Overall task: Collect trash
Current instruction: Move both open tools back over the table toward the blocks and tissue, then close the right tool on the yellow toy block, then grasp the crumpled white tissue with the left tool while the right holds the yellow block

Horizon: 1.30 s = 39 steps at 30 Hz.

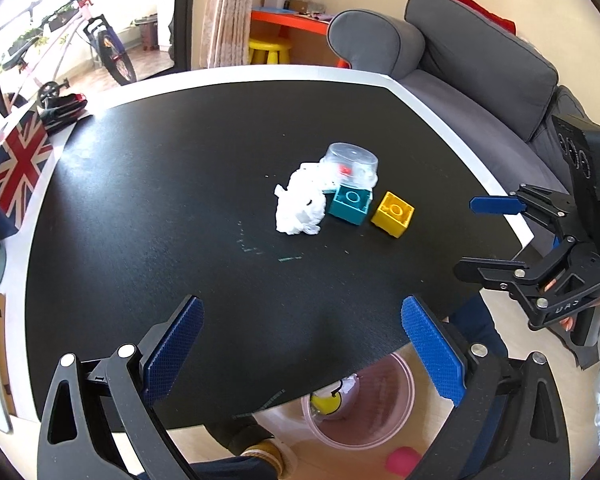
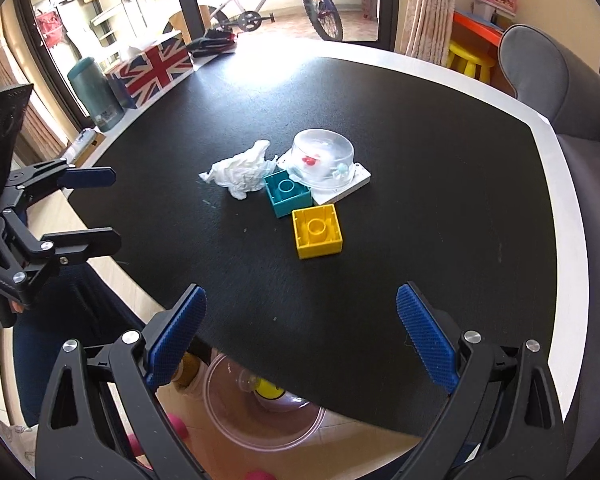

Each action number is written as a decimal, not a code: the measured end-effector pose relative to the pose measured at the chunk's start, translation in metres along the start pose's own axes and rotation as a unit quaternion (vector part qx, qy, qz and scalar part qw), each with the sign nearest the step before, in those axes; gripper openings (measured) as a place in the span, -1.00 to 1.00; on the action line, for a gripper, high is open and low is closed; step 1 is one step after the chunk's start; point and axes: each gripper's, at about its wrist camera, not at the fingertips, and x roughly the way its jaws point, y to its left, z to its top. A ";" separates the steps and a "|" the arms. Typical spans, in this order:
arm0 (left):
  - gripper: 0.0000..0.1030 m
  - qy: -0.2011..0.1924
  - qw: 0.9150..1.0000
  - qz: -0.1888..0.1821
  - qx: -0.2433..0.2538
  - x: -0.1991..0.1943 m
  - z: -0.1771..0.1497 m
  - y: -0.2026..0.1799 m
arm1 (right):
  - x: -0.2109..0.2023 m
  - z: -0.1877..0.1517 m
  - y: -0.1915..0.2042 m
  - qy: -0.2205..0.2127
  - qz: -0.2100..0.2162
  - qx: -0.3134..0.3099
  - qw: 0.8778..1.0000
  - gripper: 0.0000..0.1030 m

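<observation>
A crumpled white tissue (image 1: 302, 200) (image 2: 244, 170) lies mid-table on the black mat. A clear plastic blister pack (image 1: 350, 166) (image 2: 324, 160) sits beside it, with a teal brick (image 1: 350, 202) (image 2: 287, 193) and a yellow brick (image 1: 393, 214) (image 2: 317, 231) next to it. My left gripper (image 1: 302, 348) is open and empty at the near table edge; it also shows in the right wrist view (image 2: 100, 206). My right gripper (image 2: 300, 340) is open and empty; it also shows in the left wrist view (image 1: 476, 236). A translucent pink bin (image 1: 380, 432) (image 2: 236, 428) stands on the floor under the edge.
A Union Jack box (image 1: 16, 164) (image 2: 156, 66) and a green canister (image 2: 96, 94) stand at the table's left side. A grey sofa (image 1: 480, 64) (image 2: 556, 80) lies to the right. A bicycle (image 1: 84, 40) stands beyond the table. The person's legs are below the table edge.
</observation>
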 end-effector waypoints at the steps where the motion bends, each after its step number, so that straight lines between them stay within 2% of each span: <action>1: 0.85 0.001 1.000 0.000 -0.001 0.001 0.002 0.002 | 0.002 0.002 0.000 0.002 0.000 -0.001 1.000 0.84; 12: 0.85 0.008 1.000 -0.001 -0.007 0.009 0.011 0.011 | 0.034 0.025 -0.003 0.020 -0.002 -0.027 0.999 0.82; 17: 0.85 0.012 1.000 0.001 -0.007 0.014 0.011 0.015 | 0.048 0.029 -0.002 0.032 0.001 -0.038 0.999 0.48; 25: 0.85 0.015 1.000 -0.002 -0.006 0.019 0.014 0.017 | 0.060 0.030 -0.002 0.046 -0.003 -0.050 0.998 -0.38; 39: 0.85 0.017 1.000 -0.004 -0.001 0.029 0.026 0.012 | 0.037 0.028 -0.006 0.029 -0.004 -0.038 0.999 -0.39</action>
